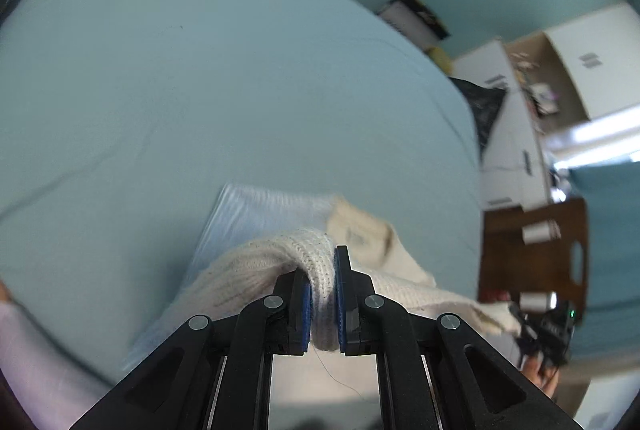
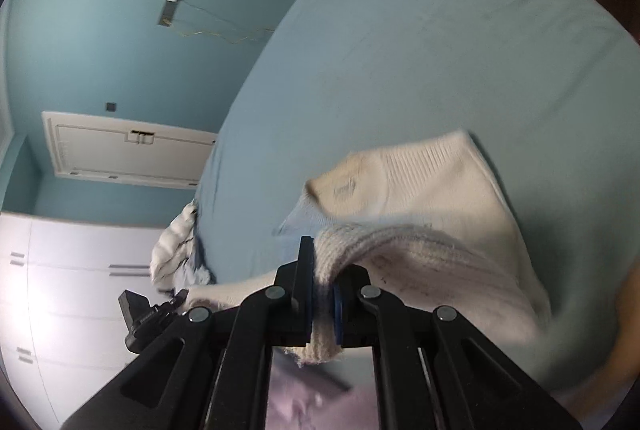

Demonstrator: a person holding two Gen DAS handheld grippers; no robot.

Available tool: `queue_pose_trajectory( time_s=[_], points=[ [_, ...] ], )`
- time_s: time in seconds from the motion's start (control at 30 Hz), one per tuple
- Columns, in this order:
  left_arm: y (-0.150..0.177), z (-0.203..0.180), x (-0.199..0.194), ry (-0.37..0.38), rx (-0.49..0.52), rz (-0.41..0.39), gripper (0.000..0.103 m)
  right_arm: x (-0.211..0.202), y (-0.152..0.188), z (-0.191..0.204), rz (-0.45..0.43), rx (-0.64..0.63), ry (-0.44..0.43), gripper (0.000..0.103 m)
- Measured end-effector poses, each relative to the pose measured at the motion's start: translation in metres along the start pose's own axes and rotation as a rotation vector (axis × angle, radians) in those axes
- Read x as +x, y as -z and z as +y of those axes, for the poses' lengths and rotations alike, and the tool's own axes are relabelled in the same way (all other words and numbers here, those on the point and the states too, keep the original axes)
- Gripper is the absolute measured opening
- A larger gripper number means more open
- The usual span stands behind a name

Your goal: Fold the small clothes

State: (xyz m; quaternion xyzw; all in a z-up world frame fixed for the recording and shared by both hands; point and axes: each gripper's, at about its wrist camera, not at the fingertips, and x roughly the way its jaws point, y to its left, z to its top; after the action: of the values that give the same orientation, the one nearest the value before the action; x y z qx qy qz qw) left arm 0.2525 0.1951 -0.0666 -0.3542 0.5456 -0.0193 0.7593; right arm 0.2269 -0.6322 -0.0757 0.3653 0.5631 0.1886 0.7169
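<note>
Knit cloth is pinched in both tools. A cream sweater is held by one bunched edge in the left tool, whose blue pads are pressed tight on the thick knit. In the right wrist view, the same sweater is gripped by the right tool, also squeezed shut on a fold of wool. The rest of the sweater is spread out ahead of the tools, toward 12 o'clock, with the neck and its label seen near the middle. One edge is likely held up at two spots so that it can be laid over the flat part and a neat fold can be made. The fold looks only begun.

The sweater is carried by a bed covered with a smooth pale blue sheet, with only a few soft creases. A striped cloth is seen hanging at the bed's edge, at 9 o'clock in the right wrist view. White cupboards are seen at 8 o'clock there, and blue walls at 10 o'clock. A brown wooden board is seen at 3 o'clock in the left wrist view. Parts of both pictures are blurred.
</note>
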Motion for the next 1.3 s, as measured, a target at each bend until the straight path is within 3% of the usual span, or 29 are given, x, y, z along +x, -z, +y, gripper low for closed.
queue_pose_trajectory(
  time_s=[0.1,0.13,0.23,0.3,0.4,0.47,0.5,0.53,0.6,0.63,0.7,0.83,0.93,1.03,1.07,1.1,1.13,1.17,1.23,1.3],
  points=[
    [-0.038,0.011,0.064,-0.06,-0.06,0.025,0.009,0.055,-0.046,-0.026,0.021,0.092,0.044,0.004],
    [-0.047,0.018,0.083,-0.098,-0.096,0.034,0.009,0.062,-0.046,-0.037,0.03,0.116,0.053,0.004],
    [-0.058,0.051,0.134,-0.115,-0.285,0.063,0.01,0.112,-0.075,-0.069,0.077,0.176,0.105,0.004],
    [-0.059,0.063,0.158,-0.127,-0.342,0.086,0.01,0.14,-0.089,-0.093,0.142,0.237,0.096,0.008],
    [-0.056,0.055,0.172,-0.191,-0.32,0.107,0.013,0.158,-0.099,-0.122,0.194,0.295,0.064,0.016],
    [-0.054,0.042,0.165,-0.209,-0.295,0.088,0.018,0.145,-0.102,-0.135,0.125,0.289,0.07,0.023],
    [-0.056,0.033,0.159,-0.22,-0.277,0.085,0.026,0.13,-0.104,-0.14,0.075,0.274,0.088,0.035],
    [-0.057,0.025,0.154,-0.22,-0.26,0.079,0.033,0.115,-0.105,-0.145,0.031,0.273,0.09,0.056],
    [-0.066,0.01,0.132,-0.259,-0.203,0.005,0.044,0.091,-0.103,-0.146,-0.032,0.224,0.103,0.079],
    [-0.072,0.004,0.119,-0.289,-0.173,-0.039,0.058,0.082,-0.099,-0.142,-0.048,0.178,0.137,0.083],
    [-0.078,-0.011,0.091,-0.305,-0.129,-0.139,0.081,0.081,-0.093,-0.135,-0.025,0.086,0.198,0.083],
    [-0.076,-0.023,0.06,-0.36,-0.024,-0.238,0.087,0.113,-0.084,-0.123,0.079,-0.059,0.277,0.083],
    [-0.064,-0.025,0.062,-0.482,0.108,-0.282,0.087,0.143,-0.086,-0.116,0.119,-0.15,0.348,0.083],
    [-0.05,-0.015,0.081,-0.532,0.251,-0.188,0.087,0.172,-0.082,-0.107,0.156,-0.221,0.369,0.082],
    [-0.045,-0.007,0.087,-0.547,0.288,-0.138,0.087,0.181,-0.079,-0.104,0.168,-0.239,0.366,0.077],
    [-0.042,-0.001,0.092,-0.563,0.311,-0.105,0.087,0.185,-0.071,-0.1,0.178,-0.277,0.359,0.053],
    [-0.039,0.007,0.093,-0.58,0.332,-0.078,0.087,0.192,-0.065,-0.093,0.184,-0.339,0.392,0.023],
    [-0.038,0.013,0.095,-0.593,0.356,-0.057,0.087,0.196,-0.062,-0.083,0.177,-0.407,0.449,0.013],
    [-0.032,0.026,0.09,-0.634,0.403,-0.04,0.087,0.193,-0.05,-0.067,0.127,-0.533,0.484,0.009],
    [-0.031,0.033,0.083,-0.689,0.442,-0.049,0.087,0.169,-0.049,-0.057,0.018,-0.539,0.444,0.008]
  ],
)
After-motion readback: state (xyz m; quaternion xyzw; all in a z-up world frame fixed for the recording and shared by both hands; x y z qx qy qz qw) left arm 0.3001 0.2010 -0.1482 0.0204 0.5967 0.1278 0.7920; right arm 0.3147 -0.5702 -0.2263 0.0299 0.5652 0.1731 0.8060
